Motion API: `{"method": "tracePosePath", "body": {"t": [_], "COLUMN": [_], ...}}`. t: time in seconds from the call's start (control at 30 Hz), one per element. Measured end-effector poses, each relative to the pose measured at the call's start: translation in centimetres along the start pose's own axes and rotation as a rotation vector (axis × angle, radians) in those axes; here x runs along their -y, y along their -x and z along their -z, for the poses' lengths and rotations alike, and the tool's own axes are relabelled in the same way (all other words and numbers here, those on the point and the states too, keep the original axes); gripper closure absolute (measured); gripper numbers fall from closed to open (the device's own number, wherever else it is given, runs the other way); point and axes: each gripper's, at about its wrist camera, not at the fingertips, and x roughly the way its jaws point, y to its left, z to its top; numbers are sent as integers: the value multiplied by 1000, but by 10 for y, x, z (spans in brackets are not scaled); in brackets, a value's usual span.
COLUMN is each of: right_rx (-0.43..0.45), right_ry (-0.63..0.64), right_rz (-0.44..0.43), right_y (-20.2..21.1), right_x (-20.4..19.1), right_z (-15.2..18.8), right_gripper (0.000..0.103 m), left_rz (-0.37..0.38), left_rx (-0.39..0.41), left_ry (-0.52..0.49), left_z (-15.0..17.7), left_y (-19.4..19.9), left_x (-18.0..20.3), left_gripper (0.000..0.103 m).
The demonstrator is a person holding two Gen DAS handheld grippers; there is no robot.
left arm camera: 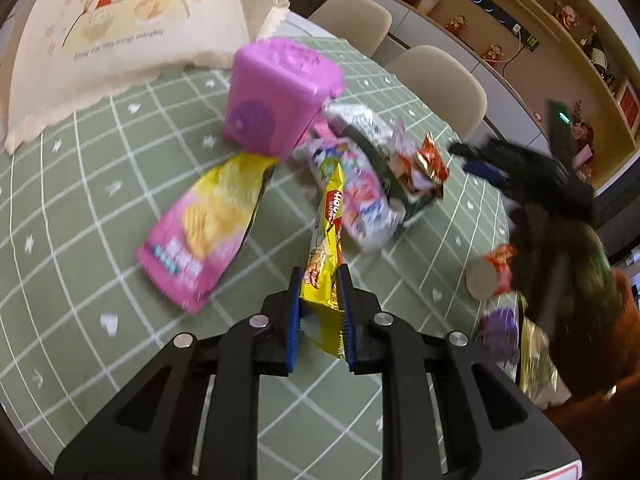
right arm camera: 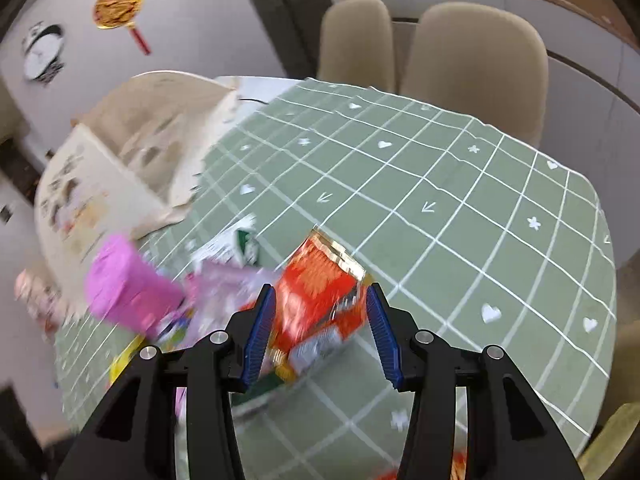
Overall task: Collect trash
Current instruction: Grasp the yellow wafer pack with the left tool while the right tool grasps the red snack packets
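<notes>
My left gripper (left arm camera: 320,280) is shut on a long yellow snack wrapper (left arm camera: 326,248) and holds it above the green checked tablecloth (left arm camera: 80,208). Ahead stands a pink trash bin (left arm camera: 276,96) with a pink-and-yellow chip bag (left arm camera: 208,228) in front of it and a pile of wrappers (left arm camera: 360,192) to its right. My right gripper (right arm camera: 320,304) is open with a red snack packet (right arm camera: 320,300) between its fingers; the frame is blurred and I cannot tell whether they touch it. The pink bin (right arm camera: 128,292) lies to its left. The right gripper shows blurred in the left wrist view (left arm camera: 520,176).
A cream food cover (left arm camera: 132,32) stands at the back left of the table. A red cup on its side (left arm camera: 492,276), a purple wrapper (left arm camera: 500,332) and a gold wrapper (left arm camera: 536,364) lie at the right. Beige chairs (right arm camera: 476,68) stand behind the table.
</notes>
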Motion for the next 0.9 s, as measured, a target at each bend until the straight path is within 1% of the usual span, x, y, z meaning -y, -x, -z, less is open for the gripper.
{"method": "tracePosePath", "body": {"t": [0.07,0.1,0.17,0.23,0.37,0.5,0.6,0.7,0.73,0.83,0.9], "right_rx": [-16,-23,-52,-56,-81,-95,-133,-203,-211,-204,-208], "right_ry": [-32,-45,-54,-34,11,85,132,209,231,292,282], "right_rz": [26,27,24,21,-10,-59,-96,-121,-124,-97,-85], "right_y": [-14,-18,-28,-32,-34,-19,-6,0,3,10,10], "right_x": [1,1,-1,-5,-15,-28,-34,-44,-46,-51,-50], "right_z": [-3,-3,0,4,11,25,41,67,75,95,103], "right_gripper": [58,58,58,58,58,58,58,58,58,58,58], "left_rz": [7,5,7,13,4,-2,-13,-19,-21,-22,-21], "left_rx": [0,3,14,32,40,31,20,19,19,29,37], "left_ry": [8,16,29,46,49,50,56,66,69,66,60], "left_z": [6,7,5,0,-7,-12,-12,-11,-11,-10,-9], "left_y": [2,3,4,5,3,-2,-6,-7,-7,-3,1], "left_x": [-4,-6,-9,-14,-17,-18,-21,-26,-27,-28,-28], "left_gripper": [86,84,73,69,68,68,68,67,67,67,66]}}
